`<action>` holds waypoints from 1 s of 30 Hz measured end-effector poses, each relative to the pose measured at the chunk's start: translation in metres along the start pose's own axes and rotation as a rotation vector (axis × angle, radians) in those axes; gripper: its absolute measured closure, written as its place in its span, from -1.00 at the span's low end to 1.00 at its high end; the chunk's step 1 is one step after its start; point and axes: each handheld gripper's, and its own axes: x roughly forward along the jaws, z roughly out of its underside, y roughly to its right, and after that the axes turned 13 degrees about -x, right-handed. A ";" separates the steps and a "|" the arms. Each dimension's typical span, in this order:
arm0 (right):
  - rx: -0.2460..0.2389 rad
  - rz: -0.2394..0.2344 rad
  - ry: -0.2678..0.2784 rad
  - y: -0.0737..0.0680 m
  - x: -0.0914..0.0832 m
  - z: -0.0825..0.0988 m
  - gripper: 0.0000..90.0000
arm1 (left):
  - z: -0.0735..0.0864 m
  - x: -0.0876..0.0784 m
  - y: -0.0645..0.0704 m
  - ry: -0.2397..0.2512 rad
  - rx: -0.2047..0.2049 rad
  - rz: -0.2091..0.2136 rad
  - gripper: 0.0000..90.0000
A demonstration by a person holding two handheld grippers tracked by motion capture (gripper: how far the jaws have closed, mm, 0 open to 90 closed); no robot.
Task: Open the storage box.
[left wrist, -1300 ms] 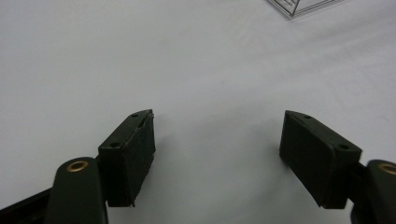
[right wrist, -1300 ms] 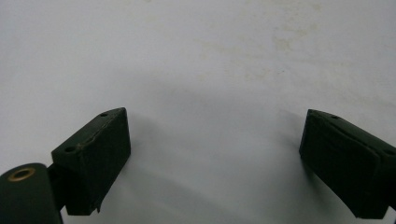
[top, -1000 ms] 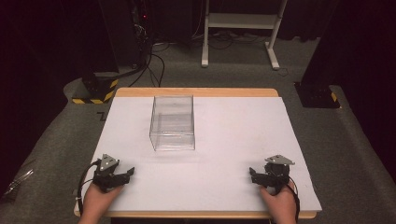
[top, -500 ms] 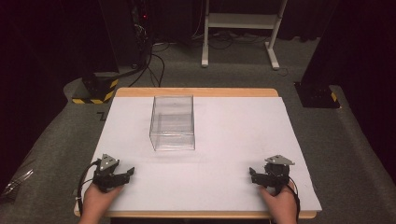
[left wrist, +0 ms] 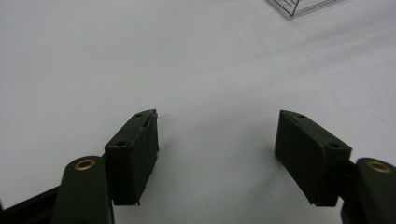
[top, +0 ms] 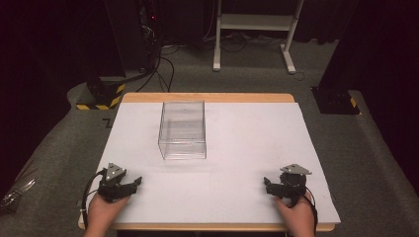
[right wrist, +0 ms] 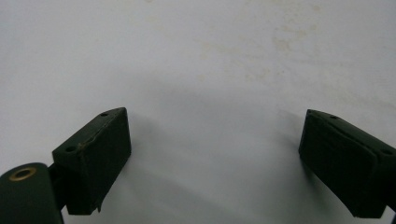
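Note:
A clear plastic box (top: 183,129) stands empty on the white table top (top: 252,143), left of centre; one corner of the box (left wrist: 299,5) appears at the top of the left gripper view. My left gripper (top: 137,182) rests near the front left edge, a hand holding it. Its jaws have just been closing slightly, but they still stand wide apart with only bare table between them (left wrist: 217,114). My right gripper (top: 267,185) rests near the front right edge, open over the bare, faintly stained surface (right wrist: 215,114). Both grippers are well short of the box.
The wooden table edge (top: 207,97) runs along the back. Beyond it are a grey carpet, a white stand (top: 257,29), cables and black-and-yellow striped feet (top: 101,96). Dark curtains close off both sides.

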 end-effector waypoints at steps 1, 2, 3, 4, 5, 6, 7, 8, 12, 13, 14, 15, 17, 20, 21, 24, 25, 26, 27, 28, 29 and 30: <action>0.000 0.000 0.000 0.000 0.000 0.000 -0.80 | 0.000 -0.001 0.000 0.004 -0.005 0.008 -0.32; 0.000 0.000 0.000 0.000 0.000 0.000 -0.80 | 0.000 -0.002 0.000 0.016 -0.008 0.014 -0.32; 0.000 0.000 0.000 0.000 0.000 0.000 -0.80 | -0.001 -0.003 0.000 0.021 -0.009 0.021 -0.32; 0.000 0.000 0.000 0.000 0.000 0.000 -0.80 | -0.001 -0.004 0.001 0.023 -0.013 0.028 -0.32; 0.000 0.000 0.000 0.000 0.000 0.000 -0.80 | -0.001 -0.005 0.001 0.030 -0.012 0.032 -0.32; 0.000 0.000 0.000 0.000 0.000 0.000 -0.80 | -0.001 -0.006 0.001 0.028 -0.010 0.036 -0.32; 0.000 0.000 0.000 0.000 0.000 0.000 -0.80 | -0.002 -0.006 0.002 0.030 -0.010 0.042 -0.32; 0.000 0.000 0.000 0.000 0.000 0.000 -0.80 | -0.002 -0.006 0.002 0.030 -0.010 0.042 -0.32; 0.000 -0.001 0.000 0.000 0.000 0.000 -0.80 | -0.004 -0.007 0.006 0.033 -0.017 0.067 -0.33; 0.001 -0.001 0.000 0.000 0.000 0.000 -0.80 | -0.004 -0.008 0.007 0.033 -0.010 0.067 -0.33; 0.001 -0.001 0.000 0.000 0.000 0.000 -0.80 | -0.004 -0.008 0.007 0.033 -0.010 0.067 -0.33; 0.002 -0.004 -0.002 0.000 0.000 0.000 -0.80 | -0.005 -0.009 0.009 0.035 0.010 0.072 -0.33; 0.002 -0.003 -0.001 0.000 0.000 0.000 -0.80 | -0.006 -0.010 0.012 0.038 0.017 0.080 -0.33; 0.001 -0.004 -0.002 0.000 0.000 0.000 -0.80 | -0.007 -0.010 0.014 0.041 0.022 0.088 -0.32; 0.001 -0.003 -0.002 0.000 0.000 0.000 -0.80 | -0.008 -0.010 0.015 0.040 0.025 0.097 -0.32; -0.002 -0.002 -0.003 0.000 0.000 0.000 -0.80 | -0.009 -0.011 0.019 0.045 0.029 0.105 -0.32; -0.003 -0.002 -0.003 0.000 0.000 -0.001 -0.80 | -0.010 -0.011 0.020 0.048 0.030 0.106 -0.32; -0.003 -0.002 -0.003 0.000 0.000 -0.001 -0.80 | -0.010 -0.011 0.020 0.048 0.030 0.106 -0.32; -0.003 -0.002 -0.004 0.000 0.000 -0.001 -0.80 | -0.009 -0.010 0.024 0.062 -0.011 0.124 -0.31; 0.000 -0.004 -0.004 0.001 0.000 -0.001 -0.80 | -0.009 -0.010 0.026 0.070 -0.029 0.134 -0.31; 0.000 -0.004 -0.005 0.001 0.000 -0.001 -0.80 | -0.011 -0.011 0.024 0.051 0.028 0.127 -0.31; 0.005 -0.005 -0.007 0.000 0.000 -0.001 -0.80 | -0.011 -0.011 0.024 0.051 0.028 0.127 -0.31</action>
